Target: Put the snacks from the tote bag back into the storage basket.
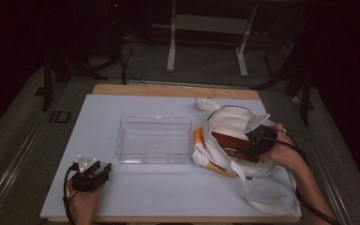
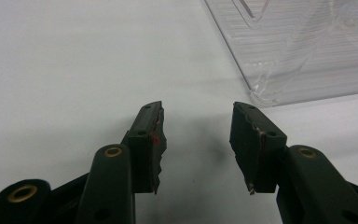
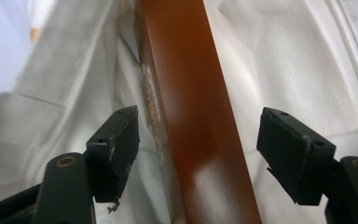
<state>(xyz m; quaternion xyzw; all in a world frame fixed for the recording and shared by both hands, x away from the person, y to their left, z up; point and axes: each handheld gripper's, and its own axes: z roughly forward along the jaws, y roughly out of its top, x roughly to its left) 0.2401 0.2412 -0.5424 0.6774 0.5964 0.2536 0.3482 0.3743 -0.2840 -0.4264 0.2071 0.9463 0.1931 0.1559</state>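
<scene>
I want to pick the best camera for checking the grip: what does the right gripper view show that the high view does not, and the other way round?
The right gripper view alone shows, close up, the right gripper open, its fingers standing apart either side of the brown box without touching it, and pale lettering along the box's edge. The high view alone shows the clear tray left of the white bag, the left gripper resting near the table's front edge, and both hands. Both show the brown box lying in the white bag.
</scene>
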